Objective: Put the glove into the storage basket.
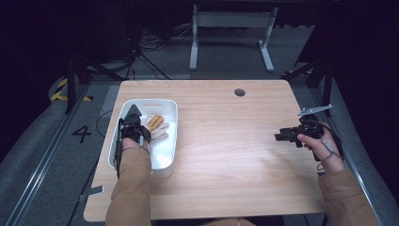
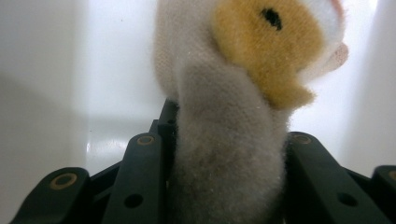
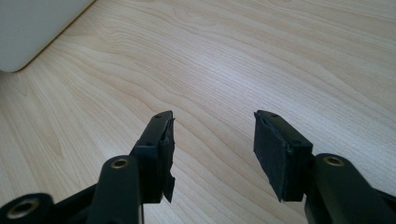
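Note:
A white tray (image 1: 174, 137) stands on the left part of the wooden table (image 1: 226, 160). In it lies a plush toy (image 1: 158, 125) of white, orange-tan and grey fabric. My left gripper (image 1: 137, 123) reaches down into the tray. In the left gripper view its black jaws press on both sides of the grey part of the plush toy (image 2: 233, 93), against the white tray wall (image 2: 46, 70). My right gripper (image 1: 281, 136) hovers near the table's right edge, pointing left. It is open (image 3: 212, 140) with bare wood between the fingers.
A round cable hole (image 1: 239, 92) sits near the table's far edge. A white desk frame (image 1: 230, 33) and cables lie on the floor beyond. The tray corner (image 3: 32, 32) shows at the upper left of the right gripper view.

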`<state>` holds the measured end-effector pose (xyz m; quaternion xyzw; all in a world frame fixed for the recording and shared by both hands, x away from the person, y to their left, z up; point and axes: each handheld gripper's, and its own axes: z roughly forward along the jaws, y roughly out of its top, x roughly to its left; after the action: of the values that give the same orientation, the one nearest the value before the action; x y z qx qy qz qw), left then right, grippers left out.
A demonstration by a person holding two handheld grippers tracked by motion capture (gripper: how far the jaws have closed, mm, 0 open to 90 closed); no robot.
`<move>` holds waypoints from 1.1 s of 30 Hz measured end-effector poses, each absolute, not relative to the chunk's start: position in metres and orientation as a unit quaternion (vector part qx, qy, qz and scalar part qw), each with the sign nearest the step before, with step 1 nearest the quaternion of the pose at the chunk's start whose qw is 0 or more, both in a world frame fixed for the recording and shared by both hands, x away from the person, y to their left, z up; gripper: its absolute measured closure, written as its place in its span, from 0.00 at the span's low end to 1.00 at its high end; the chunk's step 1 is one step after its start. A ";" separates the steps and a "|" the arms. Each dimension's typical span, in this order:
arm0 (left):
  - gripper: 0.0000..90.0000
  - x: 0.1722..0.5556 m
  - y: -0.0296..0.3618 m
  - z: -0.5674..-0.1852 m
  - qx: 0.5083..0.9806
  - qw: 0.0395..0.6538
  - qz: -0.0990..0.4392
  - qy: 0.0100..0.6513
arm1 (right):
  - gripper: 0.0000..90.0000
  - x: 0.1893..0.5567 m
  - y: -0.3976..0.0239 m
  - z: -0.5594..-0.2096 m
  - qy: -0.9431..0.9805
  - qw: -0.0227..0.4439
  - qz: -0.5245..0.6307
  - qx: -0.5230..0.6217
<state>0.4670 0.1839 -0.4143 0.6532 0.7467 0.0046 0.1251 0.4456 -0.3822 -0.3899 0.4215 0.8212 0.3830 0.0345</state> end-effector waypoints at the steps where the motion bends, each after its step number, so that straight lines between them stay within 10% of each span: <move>1: 0.71 0.467 0.184 -0.415 0.652 0.125 0.004 0.748 | 0.54 0.446 -0.382 -0.390 0.821 0.034 0.383 0.422; 7: 0.64 0.467 0.184 -0.415 0.652 0.127 -0.006 0.748 | 0.54 0.446 -0.383 -0.390 0.821 0.035 0.384 0.422; 22: 0.00 0.469 0.186 -0.411 0.668 0.153 -0.030 0.728 | 0.54 0.446 -0.383 -0.390 0.819 0.035 0.386 0.422; 33: 0.00 0.466 0.180 -0.386 0.682 0.175 0.005 0.710 | 0.54 0.446 -0.383 -0.390 0.819 0.035 0.386 0.422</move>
<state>0.4658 0.1798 -0.3863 0.6823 0.7099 0.0046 0.1746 0.4456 -0.3825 -0.3901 0.4223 0.8194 0.3860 0.0351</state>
